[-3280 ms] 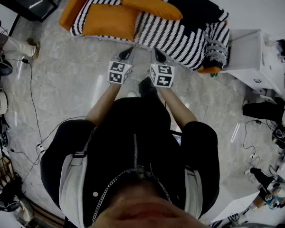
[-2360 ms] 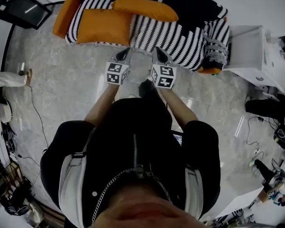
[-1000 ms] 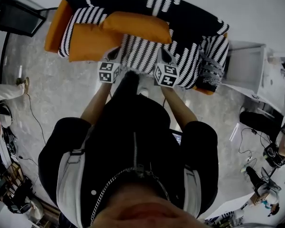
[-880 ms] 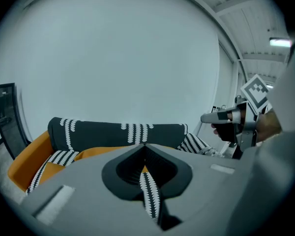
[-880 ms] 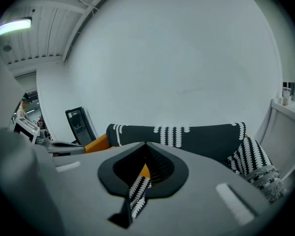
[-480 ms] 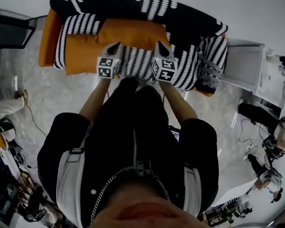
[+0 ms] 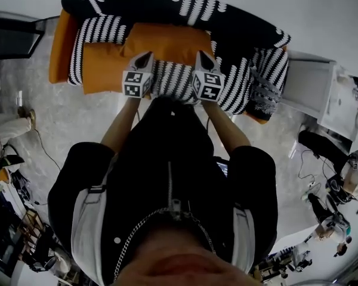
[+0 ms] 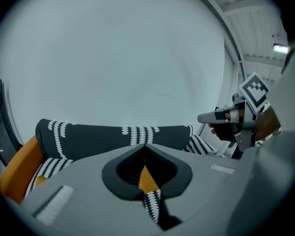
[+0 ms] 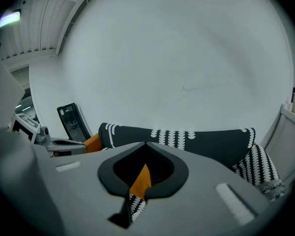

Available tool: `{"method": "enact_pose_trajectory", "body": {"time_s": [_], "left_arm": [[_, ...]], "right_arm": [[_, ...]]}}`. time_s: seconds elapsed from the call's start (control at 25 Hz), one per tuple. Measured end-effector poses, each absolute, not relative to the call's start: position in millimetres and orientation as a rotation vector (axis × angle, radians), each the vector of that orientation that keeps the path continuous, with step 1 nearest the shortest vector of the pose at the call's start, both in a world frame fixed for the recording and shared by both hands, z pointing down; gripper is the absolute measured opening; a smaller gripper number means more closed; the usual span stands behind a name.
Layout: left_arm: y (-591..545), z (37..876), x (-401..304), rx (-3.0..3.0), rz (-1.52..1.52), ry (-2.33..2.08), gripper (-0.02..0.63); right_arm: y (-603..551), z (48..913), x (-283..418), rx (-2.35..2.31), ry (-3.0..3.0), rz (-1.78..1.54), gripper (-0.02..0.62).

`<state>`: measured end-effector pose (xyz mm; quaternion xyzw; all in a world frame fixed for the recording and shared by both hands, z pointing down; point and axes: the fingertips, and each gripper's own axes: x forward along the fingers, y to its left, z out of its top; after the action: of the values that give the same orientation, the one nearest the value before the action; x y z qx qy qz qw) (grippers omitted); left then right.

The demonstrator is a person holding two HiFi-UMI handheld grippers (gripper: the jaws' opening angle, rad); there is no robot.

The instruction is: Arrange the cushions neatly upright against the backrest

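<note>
Marble-grey floor runs under everything, and on it stands the big black sofa with its white stripes, the person standing right up against its front edge. Its backrest is bare along the top, with nothing propped tall against it. To the sofa's right sits a white cabinet. On the seat, toward the left end, the flat cushion, orange, lies face up and well forward of the backrest. Just behind it and to the right the second cushion, orange too, lies slumped along the foot of the backrest, more lying than standing as far as I can judge from above. At the right end there's a crumpled striped bundle, cushion or throw, I can't tell. Smallest are the two tools held out over the seat: the left tool points at where the two orange cushions meet, the right tool at the right end of the second cushion. Each has its jaws pressed together with nothing between them, and only a sliver of orange and stripe shows past the closed tips. To my eye the tidying hasn't really begun: no cushion is gripped and neither orange one is upright. Both need lifting, turning onto an edge and setting against the backrest, and the jaws must part first
</note>
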<state>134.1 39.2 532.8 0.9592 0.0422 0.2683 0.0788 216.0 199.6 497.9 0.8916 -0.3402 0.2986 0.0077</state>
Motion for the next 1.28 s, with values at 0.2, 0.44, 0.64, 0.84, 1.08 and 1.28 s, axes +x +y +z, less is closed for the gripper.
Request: {"method": "enact_pose_trajectory", "body": {"time_s": [0.2, 0.44, 0.64, 0.84, 1.08, 1.28], "left_arm": [[28.4, 541.5, 139.1, 2.871, 0.820, 0.076, 0.011], [-10.2, 553.5, 126.9, 2.916, 0.853, -0.046, 0.011], [-71.4, 580.6, 103.1, 2.950, 0.932, -0.137, 0.012], [-111.0, 603.2, 88.7, 2.936, 0.990, -0.178, 0.176], [-142.3, 654.7, 79.1, 2.866, 1.131, -0.158, 0.198], [-150.0, 681.5, 84.7, 2.815, 1.161, -0.108, 0.180]], "right_arm": [[200.3, 506.0, 227.8, 2.787, -1.074, 0.953, 0.003], [202.0, 521.0, 230.1, 2.781, -1.073, 1.014, 0.003], [183.0, 522.4, 222.8, 2.764, -1.084, 1.018, 0.003], [172.1, 524.8, 213.6, 2.728, -1.081, 1.035, 0.003], [164.2, 533.9, 201.9, 2.682, -1.057, 1.065, 0.003], [166.5, 541.9, 202.8, 2.671, -1.018, 1.089, 0.003]]}}
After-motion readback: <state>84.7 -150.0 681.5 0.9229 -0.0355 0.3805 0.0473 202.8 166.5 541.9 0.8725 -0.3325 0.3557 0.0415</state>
